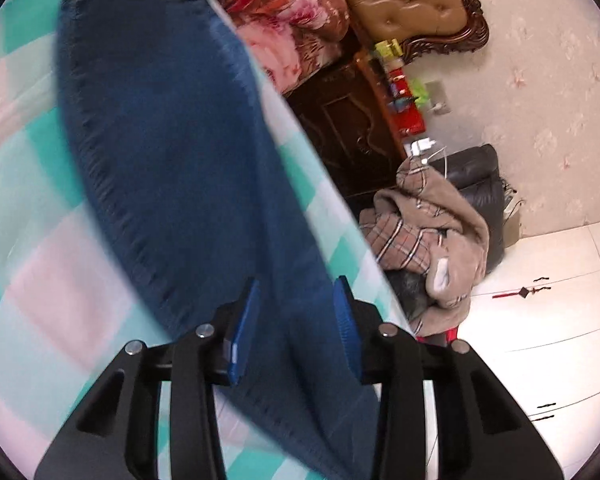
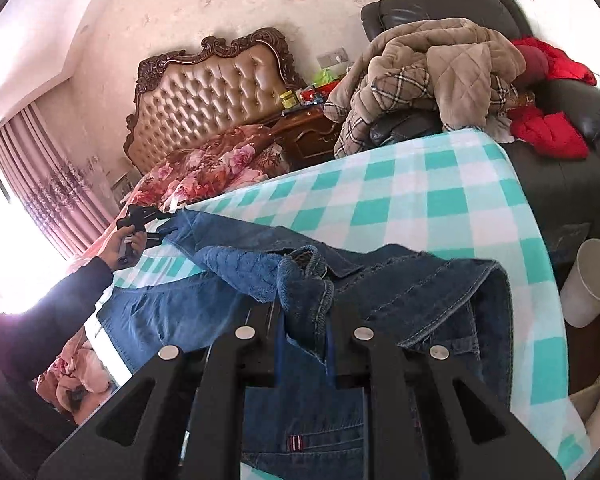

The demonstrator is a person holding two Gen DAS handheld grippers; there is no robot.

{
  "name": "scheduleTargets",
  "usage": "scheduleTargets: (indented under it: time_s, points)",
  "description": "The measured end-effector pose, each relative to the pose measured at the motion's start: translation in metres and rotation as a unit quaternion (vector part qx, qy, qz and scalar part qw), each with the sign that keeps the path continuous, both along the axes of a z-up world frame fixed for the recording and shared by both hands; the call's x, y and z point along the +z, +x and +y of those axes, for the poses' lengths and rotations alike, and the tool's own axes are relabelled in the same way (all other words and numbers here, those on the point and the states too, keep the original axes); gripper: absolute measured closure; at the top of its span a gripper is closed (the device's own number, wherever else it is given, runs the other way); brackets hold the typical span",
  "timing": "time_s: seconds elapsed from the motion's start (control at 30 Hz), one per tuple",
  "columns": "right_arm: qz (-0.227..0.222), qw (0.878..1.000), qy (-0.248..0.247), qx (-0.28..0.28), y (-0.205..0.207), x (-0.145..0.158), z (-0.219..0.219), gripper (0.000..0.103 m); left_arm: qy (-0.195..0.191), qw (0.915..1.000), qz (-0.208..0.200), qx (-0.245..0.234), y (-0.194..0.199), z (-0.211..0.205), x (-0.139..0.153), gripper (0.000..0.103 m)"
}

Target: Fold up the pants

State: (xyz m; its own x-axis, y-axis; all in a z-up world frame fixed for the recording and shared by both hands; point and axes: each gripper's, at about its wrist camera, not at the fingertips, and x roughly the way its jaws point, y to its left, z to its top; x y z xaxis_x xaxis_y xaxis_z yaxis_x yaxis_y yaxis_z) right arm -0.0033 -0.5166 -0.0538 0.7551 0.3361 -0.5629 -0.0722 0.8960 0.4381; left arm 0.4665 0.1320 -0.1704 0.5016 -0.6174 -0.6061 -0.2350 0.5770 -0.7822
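Right gripper (image 2: 304,320) jaws are clamped on the jeans (image 2: 400,292) waistband, lower centre. Left gripper (image 1: 296,328) jaws are part-open around a leg, pads not pressing; checkered table (image 2: 420,184) beneath.

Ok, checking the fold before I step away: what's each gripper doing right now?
Left gripper: open, pants leg between the jaws, not pinched.
Right gripper: shut on the pants waist.

Dark blue denim pants (image 2: 380,280), teal-white-pink checked cloth worktop (image 2: 440,184), tan plaid quilted coat (image 2: 440,72), red-pink floral bedding (image 2: 220,160), tan tufted headboard (image 2: 212,92).
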Motion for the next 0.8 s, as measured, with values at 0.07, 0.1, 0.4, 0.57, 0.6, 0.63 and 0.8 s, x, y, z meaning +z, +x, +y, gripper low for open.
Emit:
scheduleTargets:
  time_s: [0.07,0.1,0.4,0.57,0.6,0.63,0.8]
  points:
    - [-0.002,1.000,0.002,0.000,0.001,0.003,-0.002,0.086,0.007,1.0000,0.002,0.002,0.014,-0.001,0.000,0.065]
    - [-0.002,1.000,0.000,-0.002,0.003,0.006,-0.003,0.086,0.020,0.9997,0.008,0.007,0.020,0.000,-0.002,0.065]
    - [0.006,1.000,0.006,-0.015,0.017,0.010,-0.016,0.086,0.063,0.9968,0.048,0.010,0.083,0.007,-0.019,0.102]
    - [0.005,1.000,-0.006,-0.010,0.020,0.017,-0.035,0.086,0.041,0.9986,-0.027,0.018,0.036,0.033,0.057,0.102]
    - [0.004,1.000,-0.005,-0.007,0.016,0.018,-0.043,0.086,0.040,0.9981,-0.043,0.021,0.011,0.042,0.079,0.102]
    - [0.005,1.000,-0.004,-0.005,0.013,0.018,-0.048,0.086,0.039,0.9974,-0.057,0.021,-0.017,0.051,0.099,0.102]
    - [0.030,0.999,0.023,0.011,-0.018,-0.001,-0.078,0.086,0.058,0.9935,-0.095,0.020,-0.177,0.098,0.141,0.102]
